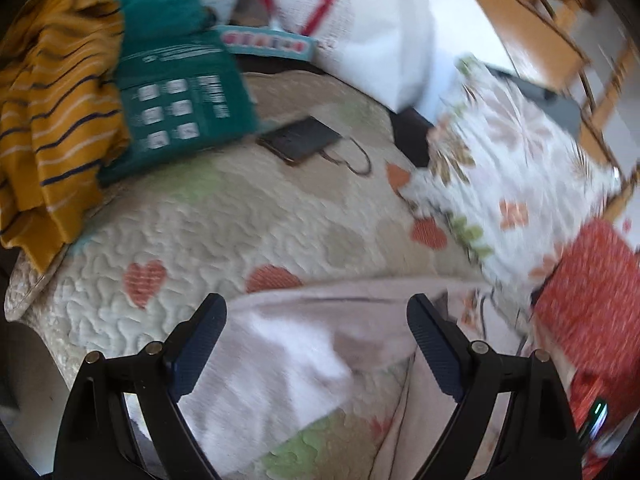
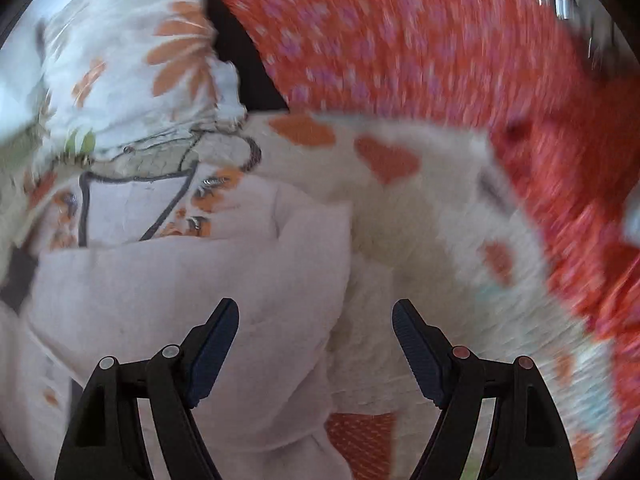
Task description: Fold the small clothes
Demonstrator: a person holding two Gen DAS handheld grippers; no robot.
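A small pale pink garment (image 1: 320, 344) lies on a quilted bedspread with hearts (image 1: 208, 232). My left gripper (image 1: 318, 312) is open and empty just above the garment's upper edge. In the right wrist view the same pink garment (image 2: 192, 288) shows a folded edge, with a printed patch and dark trim (image 2: 136, 204) at its top. My right gripper (image 2: 316, 316) is open and empty over the garment's right edge, where it meets the bedspread (image 2: 432, 216). Both views are blurred by motion.
A mustard striped garment (image 1: 56, 120) and a teal package (image 1: 180, 96) lie at the far left. A dark wallet (image 1: 300, 140) lies mid-bed. A floral pillow (image 1: 512, 168) and a red patterned cloth (image 1: 592, 304) lie at the right. A white bag (image 1: 360, 28) stands behind.
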